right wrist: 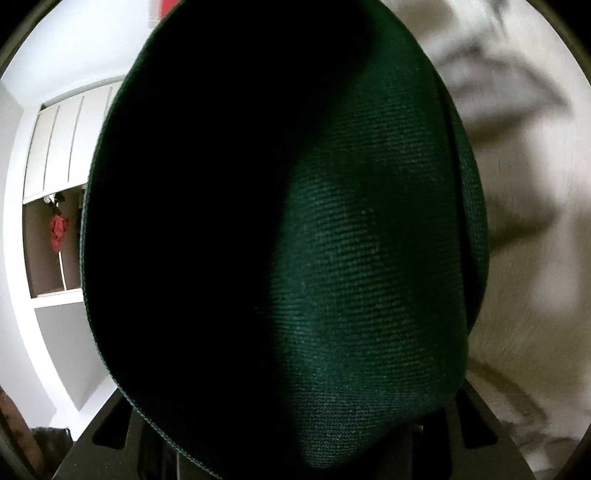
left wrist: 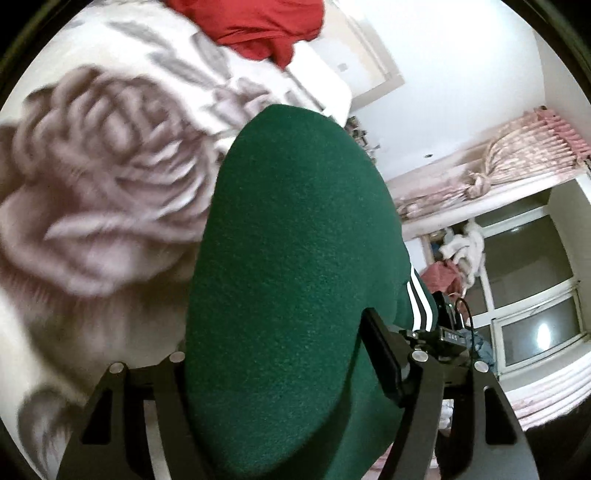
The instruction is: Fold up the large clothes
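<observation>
Rose-print blanket point(left wrist: 92, 177) underlies green garment point(left wrist: 288, 258); pink curtain point(left wrist: 517, 155) beyond.

Ahead, left side: we see the green garment point(left wrist: 288, 266) bulging between our left fingers point(left wrist: 380, 354), filling the way forward.
Ahead, right side: the same green cloth point(right wrist: 369, 258) covers almost the whole right wrist view; we cannot tell what lies past it.
Left of it: the rose-patterned blanket point(left wrist: 103, 177) lies close, blurred.
Far end: a red garment point(left wrist: 255, 26) sits on the blanket.
Right of it: open air toward the window point(left wrist: 532, 280) and pink curtain point(left wrist: 517, 155).
Right camera's left edge: open room up to the white cabinets point(right wrist: 62, 147).
</observation>
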The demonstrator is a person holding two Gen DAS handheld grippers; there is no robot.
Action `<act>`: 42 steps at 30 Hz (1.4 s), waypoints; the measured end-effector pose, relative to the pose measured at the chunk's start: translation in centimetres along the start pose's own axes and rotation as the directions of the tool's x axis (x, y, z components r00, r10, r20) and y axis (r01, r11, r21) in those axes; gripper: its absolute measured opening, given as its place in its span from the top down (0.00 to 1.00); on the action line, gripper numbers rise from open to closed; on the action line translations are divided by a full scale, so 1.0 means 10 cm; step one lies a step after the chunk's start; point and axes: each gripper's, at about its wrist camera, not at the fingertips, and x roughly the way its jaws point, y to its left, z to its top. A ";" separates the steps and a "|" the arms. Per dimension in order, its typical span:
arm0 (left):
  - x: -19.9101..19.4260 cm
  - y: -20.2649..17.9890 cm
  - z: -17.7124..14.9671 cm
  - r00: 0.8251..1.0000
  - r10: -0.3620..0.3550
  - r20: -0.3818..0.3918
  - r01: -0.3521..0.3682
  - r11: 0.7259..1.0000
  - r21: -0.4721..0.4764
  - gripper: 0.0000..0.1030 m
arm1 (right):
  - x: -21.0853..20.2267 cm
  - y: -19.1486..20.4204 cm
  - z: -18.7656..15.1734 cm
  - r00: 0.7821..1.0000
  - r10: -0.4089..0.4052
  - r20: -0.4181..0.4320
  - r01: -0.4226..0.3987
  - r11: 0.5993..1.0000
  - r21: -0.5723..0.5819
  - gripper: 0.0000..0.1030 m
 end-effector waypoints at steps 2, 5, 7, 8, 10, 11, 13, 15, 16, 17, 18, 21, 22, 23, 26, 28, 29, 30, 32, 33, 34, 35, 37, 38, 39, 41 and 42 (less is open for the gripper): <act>0.10 -0.11 0.24 1.000 -0.013 0.000 0.013 1.000 0.018 0.35 | -0.24 0.19 0.19 0.999 -0.016 0.033 0.017 1.000 -0.020 0.59; 0.45 -0.27 0.81 0.999 -0.045 -0.008 0.045 0.998 0.045 0.35 | -0.52 0.43 0.55 0.996 -0.048 0.076 0.050 0.998 -0.036 0.59; 0.67 -0.30 1.13 0.998 -0.057 -0.016 0.058 0.997 0.058 0.35 | -0.69 0.55 0.89 0.993 -0.064 0.103 0.069 0.997 -0.043 0.59; 0.77 -0.31 1.28 0.998 -0.055 -0.021 0.056 0.996 0.063 0.35 | -0.77 0.58 1.08 0.991 -0.069 0.116 0.075 0.996 -0.044 0.59; 1.11 -0.25 1.66 0.998 -0.040 -0.039 0.043 0.996 0.073 0.35 | -0.87 0.59 1.47 0.988 -0.084 0.130 0.090 0.995 -0.039 0.59; 1.24 -0.20 1.80 0.998 -0.032 -0.048 0.035 0.997 0.075 0.35 | -0.90 0.57 1.66 0.986 -0.093 0.137 0.099 0.994 -0.035 0.59; 1.47 -0.07 2.00 0.998 -0.008 -0.068 0.013 0.997 0.075 0.35 | -0.91 0.46 2.06 0.984 -0.110 0.138 0.114 0.993 -0.024 0.59; 1.76 0.17 2.16 0.994 0.039 -0.104 -0.033 0.998 0.058 0.35 | -0.83 0.27 2.47 0.985 -0.125 0.118 0.126 0.992 -0.008 0.59; 1.93 0.32 2.19 0.988 0.081 -0.134 -0.075 0.996 0.049 0.35 | -0.79 0.15 2.62 0.985 -0.133 0.110 0.134 0.991 0.006 0.59; 2.04 0.41 2.21 0.984 0.101 -0.145 -0.095 0.994 0.050 0.35 | -0.73 0.01 2.77 0.984 -0.150 0.098 0.148 0.989 0.024 0.59; 2.13 0.48 2.22 0.982 0.113 -0.152 -0.106 0.993 0.057 0.33 | -0.67 -0.13 2.89 0.980 -0.180 0.086 0.177 0.984 0.033 0.59; 2.23 0.68 2.13 0.985 0.092 -0.149 -0.085 0.995 0.052 0.22 | -0.53 -0.49 3.06 0.975 -0.210 0.068 0.207 0.977 0.052 0.54; 2.23 0.70 2.10 0.985 0.088 -0.151 -0.082 0.995 0.049 0.19 | -0.52 -0.57 3.07 0.977 -0.201 0.071 0.198 0.979 0.057 0.53; 2.22 0.71 2.10 0.985 0.085 -0.151 -0.079 0.996 0.041 0.19 | -0.52 -0.67 3.06 0.979 -0.188 0.081 0.183 0.981 0.069 0.52; 2.06 0.54 2.09 0.982 0.138 -0.129 -0.134 0.990 0.042 0.19 | -0.54 -0.78 3.04 0.979 -0.185 0.084 0.177 0.980 0.094 0.49; 1.90 0.36 2.05 0.973 0.204 -0.111 -0.200 0.978 0.053 0.19 | -0.89 -0.81 3.03 0.969 -0.235 0.079 0.227 0.969 0.100 0.39; 1.86 0.32 2.05 0.968 0.227 -0.108 -0.222 0.973 0.054 0.19 | -0.94 -0.72 2.98 0.957 -0.281 0.074 0.274 0.957 0.091 0.35; 1.79 0.24 2.01 0.958 0.268 -0.105 -0.262 0.963 0.063 0.19 | -1.00 -0.60 2.93 0.938 -0.338 0.079 0.333 0.940 0.074 0.32; 1.72 0.15 1.96 0.941 0.327 -0.091 -0.320 0.944 0.086 0.19 | -1.15 -0.32 2.74 0.859 -0.500 0.115 0.501 0.865 0.022 0.27; 1.66 0.06 1.93 0.928 0.367 -0.058 -0.360 0.926 0.110 0.18 | -1.19 -0.23 2.66 0.818 -0.559 0.133 0.563 0.826 0.008 0.25; 1.58 -0.05 1.86 0.902 0.432 -0.008 -0.426 0.891 0.155 0.18 | -1.24 -0.12 2.55 0.767 -0.619 0.167 0.628 0.778 -0.004 0.25; 1.51 -0.16 1.80 0.880 0.473 0.036 -0.470 0.860 0.197 0.15 | -1.28 -0.02 2.44 0.719 -0.666 0.201 0.681 0.732 -0.010 0.23; 1.43 -0.34 1.68 0.839 0.537 0.084 -0.539 0.802 0.256 0.00 | -1.29 0.21 2.18 0.608 -0.750 0.261 0.777 0.629 -0.004 0.18; 1.39 -0.43 1.61 0.817 0.566 0.109 -0.571 0.772 0.280 0.00 | -1.30 0.27 2.02 0.561 -0.776 0.288 0.811 0.585 -0.001 0.17; 1.37 -0.51 1.55 0.801 0.586 0.125 -0.593 0.748 0.299 0.00 | -1.06 0.49 1.84 0.522 -0.798 0.302 0.837 0.548 0.001 0.16; 1.26 -0.70 1.38 0.767 0.621 0.164 -0.635 0.693 0.342 0.00 | -0.57 0.84 1.79 0.448 -0.826 0.341 0.876 0.482 0.015 0.12; 1.23 -0.74 1.33 0.759 0.627 0.174 -0.643 0.681 0.351 0.00 | -0.52 1.07 1.62 0.417 -0.834 0.360 0.890 0.455 0.022 0.12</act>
